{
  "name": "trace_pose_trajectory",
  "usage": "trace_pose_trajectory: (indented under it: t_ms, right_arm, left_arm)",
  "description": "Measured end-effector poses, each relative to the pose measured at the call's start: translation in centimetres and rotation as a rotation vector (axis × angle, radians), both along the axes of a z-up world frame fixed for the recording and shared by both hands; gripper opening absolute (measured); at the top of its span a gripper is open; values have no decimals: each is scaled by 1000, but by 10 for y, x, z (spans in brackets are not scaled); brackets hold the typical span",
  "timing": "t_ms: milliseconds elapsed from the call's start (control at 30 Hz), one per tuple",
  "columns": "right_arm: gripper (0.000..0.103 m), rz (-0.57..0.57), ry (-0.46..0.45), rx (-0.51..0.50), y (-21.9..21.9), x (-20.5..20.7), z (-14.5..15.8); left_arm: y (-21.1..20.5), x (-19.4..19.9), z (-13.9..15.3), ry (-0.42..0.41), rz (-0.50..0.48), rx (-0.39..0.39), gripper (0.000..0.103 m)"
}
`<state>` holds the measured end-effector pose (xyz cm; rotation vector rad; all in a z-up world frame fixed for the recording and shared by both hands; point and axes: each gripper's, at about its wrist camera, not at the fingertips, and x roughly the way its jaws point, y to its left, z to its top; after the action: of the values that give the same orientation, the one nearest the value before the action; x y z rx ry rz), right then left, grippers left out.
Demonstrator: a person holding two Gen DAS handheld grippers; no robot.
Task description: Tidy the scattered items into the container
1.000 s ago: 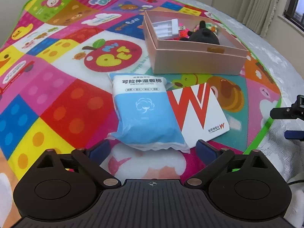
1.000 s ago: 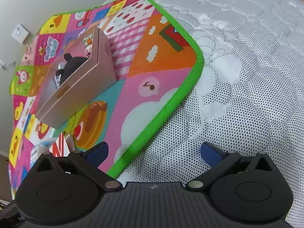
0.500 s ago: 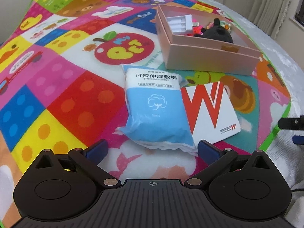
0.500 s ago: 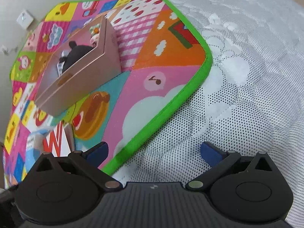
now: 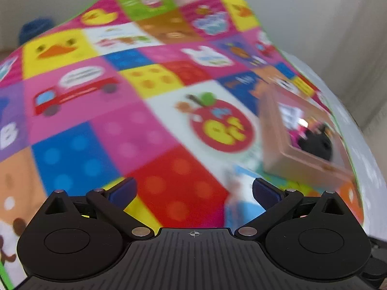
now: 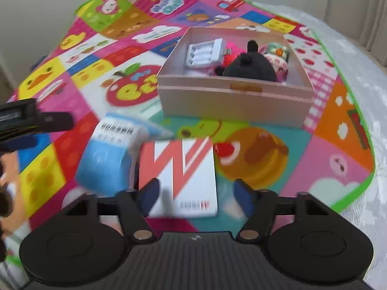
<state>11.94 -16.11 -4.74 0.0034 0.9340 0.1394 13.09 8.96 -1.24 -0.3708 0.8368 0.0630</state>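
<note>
A pink open box [image 6: 234, 96] sits on the colourful play mat and holds a white battery case [image 6: 205, 53], a black plush toy [image 6: 249, 66] and small toys. In front of it lie a blue cotton-pad packet [image 6: 106, 154] and a white card box with a red W [image 6: 181, 176]. My right gripper [image 6: 197, 197] is open, its fingers on either side of the W box's near end. My left gripper [image 5: 193, 191] is open and empty over the mat; the packet [image 5: 241, 193] and the pink box [image 5: 304, 140] lie to its right, blurred.
The play mat [image 6: 338, 159] covers a white quilted bed [image 6: 367, 77]; its green edge runs along the right. The left gripper's body [image 6: 31, 120] shows at the left of the right wrist view. A wall and curtain stand behind the bed.
The right gripper swung from the bed's edge to the W box and narrowed its opening. The left gripper swung left, away from the packet, so packet and box now sit at its right.
</note>
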Motion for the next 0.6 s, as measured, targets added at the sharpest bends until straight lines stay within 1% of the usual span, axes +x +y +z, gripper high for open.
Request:
trace_pose_trajectory:
  t_ms: [100,200,233,267,300,333,367,433,467,500,567,600]
  right_arm:
    - [56,-22,5,-16,6,11,-3]
    - [57,-22,45,-69,9,17,-13]
    - [58,-15,43,-66,9,14,-13]
    - [65,4,37,-54,9,10,-11]
    - [76,28,24,-35,10,4,-7]
    - [80,49,3,-27,14,-1,-5]
    - [82,67,-17,-41,19,-6,-3]
    - [82,91,-36,-97,30,-8,-4]
    - [82,93,-29,-111,34,-6,-7]
    - [83,88,-3,-110,35,-1,-12]
    - [85,82,75,-84,34,7,-21]
    - [85,82,89,-76,32,8,-23]
  left_arm:
    - [18,4,-3,24,59,-59,103]
    - [26,3,-2,24,83,-71,103]
    - [28,0,-1,22,87,-73,103]
    - [29,0,0,20,91,-77,103]
    - [29,-2,1,18,93,-81,103]
    - [29,-2,1,18,91,-83,103]
    - [28,-3,1,19,84,-82,103]
    - [24,-3,1,22,71,-70,103]
    - [23,-3,0,26,66,-64,103]
    - [22,-2,-1,30,65,-61,103]
    - [24,-2,-3,40,74,-58,103]
    - [25,-1,-5,48,81,-60,103]
